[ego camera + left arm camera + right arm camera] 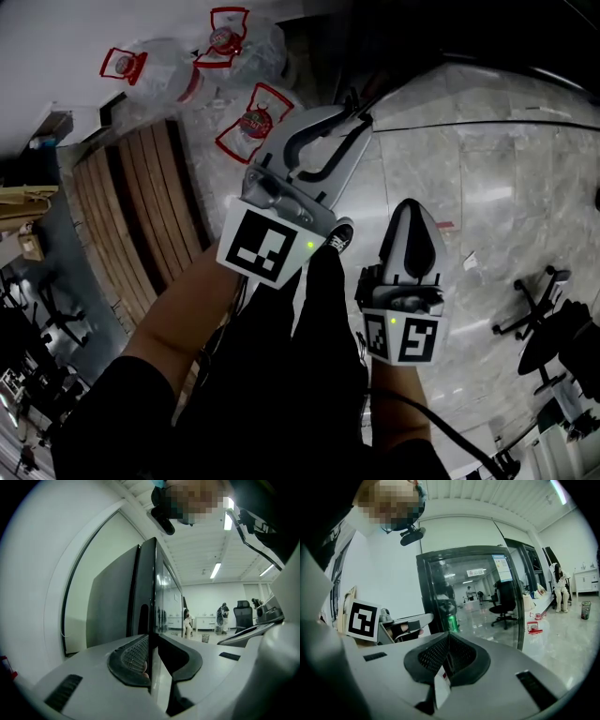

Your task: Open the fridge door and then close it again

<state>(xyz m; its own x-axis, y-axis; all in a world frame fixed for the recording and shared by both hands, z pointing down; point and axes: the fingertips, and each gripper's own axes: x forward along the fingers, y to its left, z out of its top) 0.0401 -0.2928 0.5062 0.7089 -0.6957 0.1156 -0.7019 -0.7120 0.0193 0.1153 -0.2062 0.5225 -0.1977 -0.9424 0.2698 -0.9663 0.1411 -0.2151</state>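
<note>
In the left gripper view the fridge door (pixel 152 583) stands edge-on, a dark frame with glass, beside the fridge's dark side wall (pixel 112 606). My left gripper (pixel 152 641) is shut on that door's edge, a pad on each side of it. The right gripper view shows the glass door (pixel 478 592) from the front, with a green can (pixel 451 623) behind it and the left gripper (pixel 412 620) at its left edge. My right gripper (pixel 449 641) is shut and holds nothing; it hangs away from the fridge. From above, the left gripper (pixel 359 114) reaches forward and the right gripper (pixel 412 220) sits lower right.
Large water bottles (pixel 234 42) with red handles lie on the floor by a wooden slatted bench (pixel 141 206). Office chairs (pixel 548 309) stand at the right on the marble floor. A black chair (pixel 504 604) and a seated person (pixel 560 585) are farther off.
</note>
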